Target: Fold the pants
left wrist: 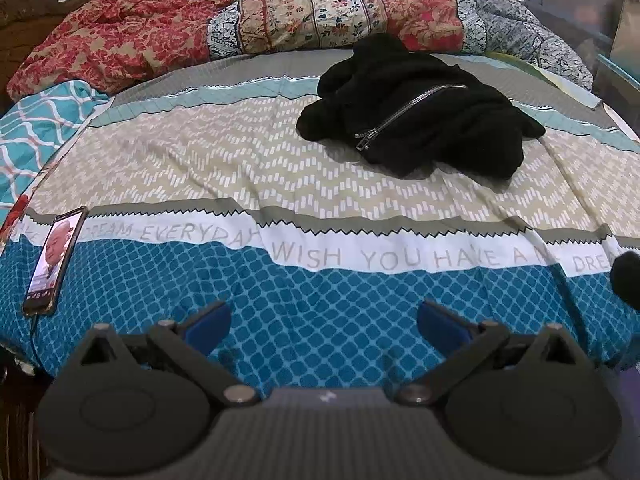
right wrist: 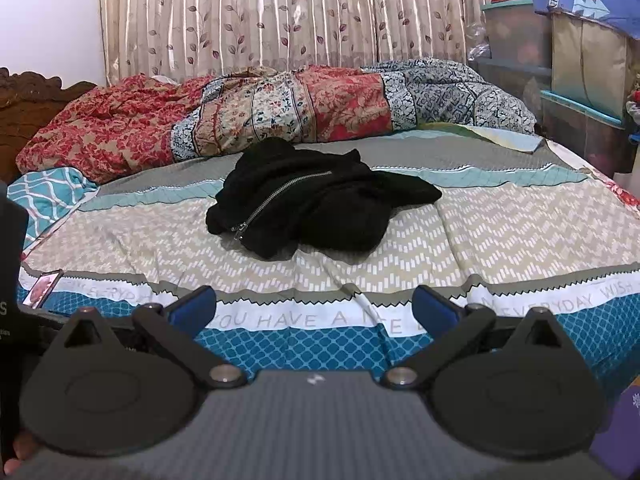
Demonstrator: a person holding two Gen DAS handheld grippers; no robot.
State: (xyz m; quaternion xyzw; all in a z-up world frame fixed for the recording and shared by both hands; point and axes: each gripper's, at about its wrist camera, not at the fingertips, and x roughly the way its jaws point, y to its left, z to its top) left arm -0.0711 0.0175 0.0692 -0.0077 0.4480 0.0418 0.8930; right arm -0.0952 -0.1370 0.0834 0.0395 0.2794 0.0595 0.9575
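Observation:
Black pants [left wrist: 424, 116] lie crumpled in a heap on the bed, a silver zipper [left wrist: 404, 114] running across them. In the right wrist view the same pants [right wrist: 316, 204] sit at mid-bed, far ahead of the fingers. My left gripper [left wrist: 324, 324] hovers over the blue patterned near edge of the bedsheet, open, nothing between its blue pads [left wrist: 208, 324]. My right gripper [right wrist: 314, 312] is also open and empty, held above the lettered white stripe. Both stay well short of the pants.
A phone [left wrist: 54, 260] with a lit screen lies at the bed's near left, a cable trailing off it. A rumpled red and floral quilt [right wrist: 256, 116] fills the back of the bed. Storage boxes [right wrist: 580, 80] stand at the right. Curtains [right wrist: 280, 16] hang behind.

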